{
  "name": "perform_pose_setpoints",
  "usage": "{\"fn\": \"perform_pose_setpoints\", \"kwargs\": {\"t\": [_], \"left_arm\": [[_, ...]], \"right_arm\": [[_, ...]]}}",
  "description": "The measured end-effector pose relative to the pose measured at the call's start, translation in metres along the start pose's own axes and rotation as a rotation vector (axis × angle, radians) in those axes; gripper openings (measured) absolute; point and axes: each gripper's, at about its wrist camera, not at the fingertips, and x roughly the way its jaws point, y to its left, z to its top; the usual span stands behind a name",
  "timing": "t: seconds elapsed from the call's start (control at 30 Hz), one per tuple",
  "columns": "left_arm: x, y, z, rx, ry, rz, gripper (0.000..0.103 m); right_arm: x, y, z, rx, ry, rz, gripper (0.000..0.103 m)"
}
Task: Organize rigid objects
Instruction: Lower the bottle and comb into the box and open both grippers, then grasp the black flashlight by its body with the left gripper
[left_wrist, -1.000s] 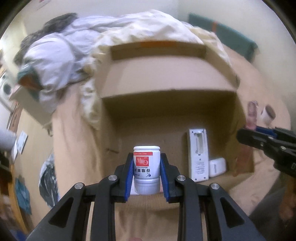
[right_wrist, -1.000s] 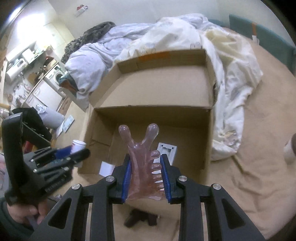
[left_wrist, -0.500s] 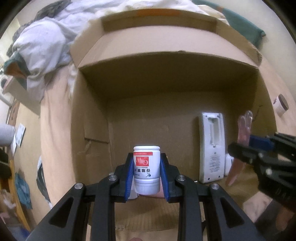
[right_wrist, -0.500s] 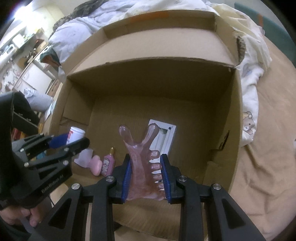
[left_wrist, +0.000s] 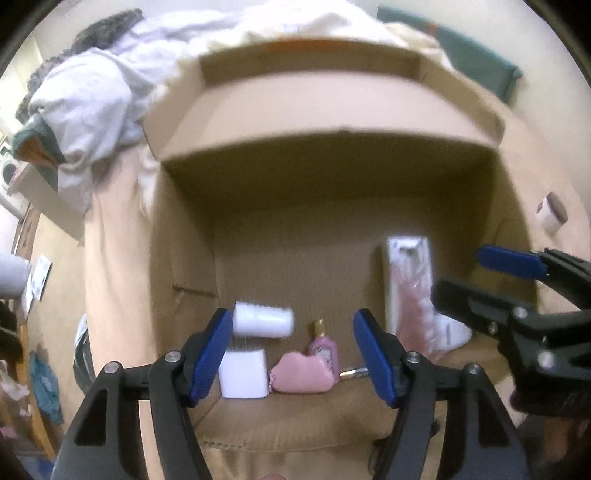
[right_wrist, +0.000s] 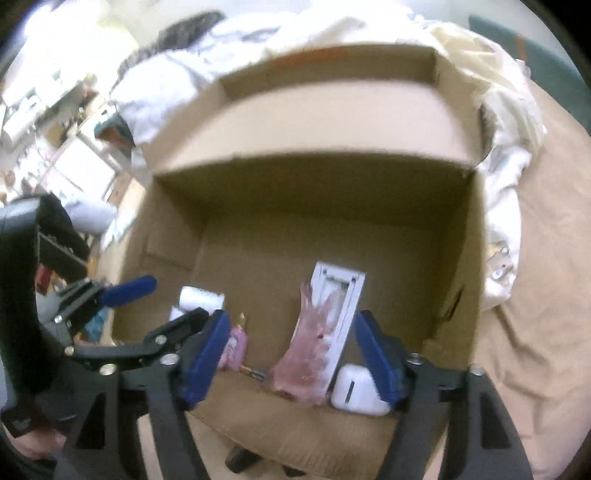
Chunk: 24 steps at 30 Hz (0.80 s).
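Both grippers hang over an open cardboard box. My left gripper is opening, nothing pressed by its blue pads. The white bottle lies on its side just beyond the left pad, above a white charger cube, a pink heart-shaped case and a small pink perfume bottle. My right gripper is opening too. The translucent pink comb rests loose against the white remote, beside a white earbud case. Each gripper shows in the other's view: left gripper, right gripper.
The box stands on a beige bed sheet. Crumpled white bedding is piled behind and to the left of it. A small roll-like object lies on the sheet to the right. The box's back flap stands up.
Both grippers opened wide. The white bottle left the left pads and tipped onto its side in the box. The pink comb dropped from the right pads onto the remote.
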Motion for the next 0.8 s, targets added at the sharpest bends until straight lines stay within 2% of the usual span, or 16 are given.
{"fn": "perform_pose_setpoints", "kwargs": {"t": [0.07,0.1,0.27,0.4,0.5,0.6,0.8], "left_arm": [[-0.007,0.001,0.000,-0.008,-0.041,0.028,0.071],[-0.011,0.003,0.001,-0.011,-0.058,0.037,0.075],[-0.021,0.006,-0.001,-0.014,-0.094,0.039,0.076],[-0.033,0.016,-0.008,-0.051,-0.143,0.135,0.076],[-0.043,0.029,-0.019,-0.130,-0.134,0.096,0.076],[-0.051,0.035,-0.030,-0.161,-0.127,0.092,0.077],[-0.063,0.048,-0.059,-0.232,-0.100,0.076,0.077]], "right_arm": [[-0.009,-0.005,0.003,0.022,-0.045,0.008,0.102],[-0.014,-0.007,0.003,0.024,-0.069,0.013,0.103],[-0.030,-0.009,0.009,0.025,-0.140,0.004,0.103],[-0.042,-0.014,0.011,0.035,-0.171,-0.007,0.103],[-0.052,-0.014,0.011,0.034,-0.212,-0.035,0.103],[-0.066,-0.017,0.007,0.045,-0.264,-0.054,0.103],[-0.079,-0.031,0.000,0.113,-0.246,-0.020,0.103]]}}
